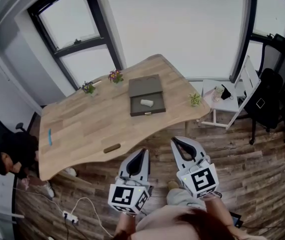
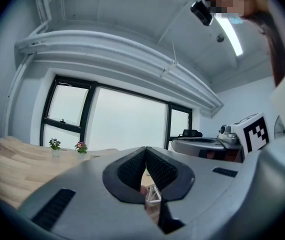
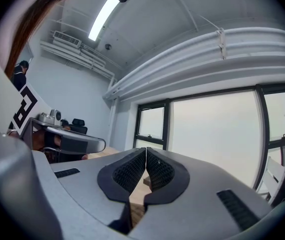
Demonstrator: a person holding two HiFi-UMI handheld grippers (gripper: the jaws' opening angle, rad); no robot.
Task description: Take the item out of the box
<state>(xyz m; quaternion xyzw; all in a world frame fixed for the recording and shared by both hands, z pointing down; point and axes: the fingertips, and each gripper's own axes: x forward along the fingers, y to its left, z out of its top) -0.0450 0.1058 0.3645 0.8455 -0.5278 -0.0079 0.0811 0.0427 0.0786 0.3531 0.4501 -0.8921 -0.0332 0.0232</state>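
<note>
Finding one: the box (image 1: 158,104) stands open on the wooden table (image 1: 97,119), its lid laid back on the far side. The item (image 1: 147,102), a small pale oblong, lies in the tray of the box. The task step is not yet begun.

Finding two: your left gripper (image 1: 143,150) and right gripper (image 1: 175,141) are both on the near side of the box, off the table edge and over the floor, well apart from the box. Each points level toward it.

Finding three: both pairs of jaws are pressed together with nothing between them. The left gripper view and the right gripper view each show the ribbed pads meeting at the tips.

Finding four, the deciding relation: the item lies straight ahead of your left gripper, while your right gripper stands off to the right of the box. Neither is clearly nearer. The item's long axis runs across the box, side to side as you face it.

Judgement: you will need to part the jaws before reaching in, and close across the item's short width.
</note>
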